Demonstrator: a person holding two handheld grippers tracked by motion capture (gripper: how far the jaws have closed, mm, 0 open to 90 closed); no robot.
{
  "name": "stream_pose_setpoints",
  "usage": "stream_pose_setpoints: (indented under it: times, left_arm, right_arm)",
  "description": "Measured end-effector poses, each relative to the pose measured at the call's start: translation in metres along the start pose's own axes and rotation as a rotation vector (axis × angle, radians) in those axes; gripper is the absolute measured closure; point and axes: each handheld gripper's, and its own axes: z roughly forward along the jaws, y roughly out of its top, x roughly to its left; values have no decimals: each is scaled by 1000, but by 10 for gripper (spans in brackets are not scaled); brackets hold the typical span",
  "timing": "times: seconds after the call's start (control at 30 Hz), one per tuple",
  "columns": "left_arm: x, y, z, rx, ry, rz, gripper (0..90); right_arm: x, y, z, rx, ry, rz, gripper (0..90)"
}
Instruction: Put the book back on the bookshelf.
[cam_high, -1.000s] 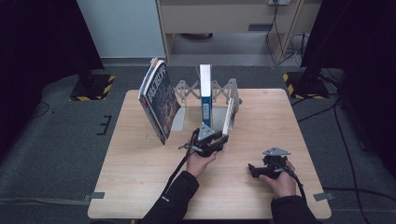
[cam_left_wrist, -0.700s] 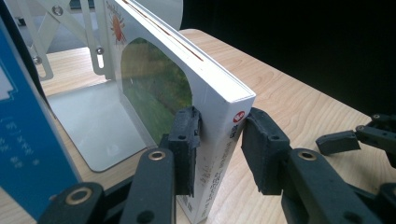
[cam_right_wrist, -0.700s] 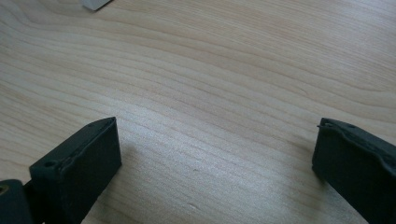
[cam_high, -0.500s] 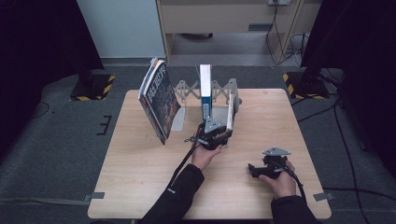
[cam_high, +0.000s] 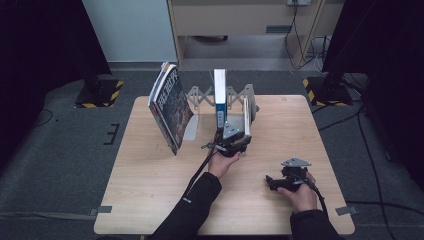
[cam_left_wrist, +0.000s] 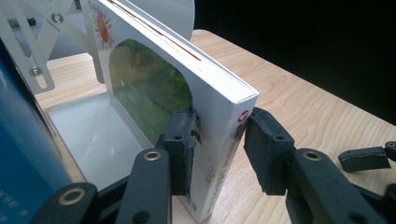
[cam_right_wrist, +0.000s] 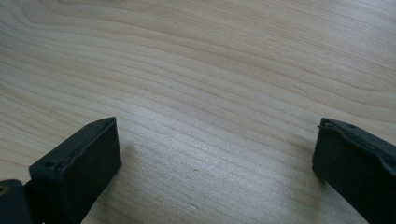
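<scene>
White book upright, spine toward left gripper | fingers astride

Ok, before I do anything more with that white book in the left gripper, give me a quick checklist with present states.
1. Left gripper astride the white book's spine: ok.
2. Both pads touching the book: cannot tell; the right-hand jaw seems to show a small gap.
3. White book upright in the metal book rack: ok.
4. Blue book next to it standing apart: ok.
5. Right gripper open on bare table, away from the rack: ok.
6. Leaning book at the rack's left end stable: cannot tell.
</scene>
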Motion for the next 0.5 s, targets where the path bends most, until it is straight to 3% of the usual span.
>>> stream_pose_setpoints:
  times: [0.5]
  left_arm:
    - [0, 5, 8, 6, 12, 8, 617]
  right_arm:
    - [0, 0, 0, 2, 1, 0, 12]
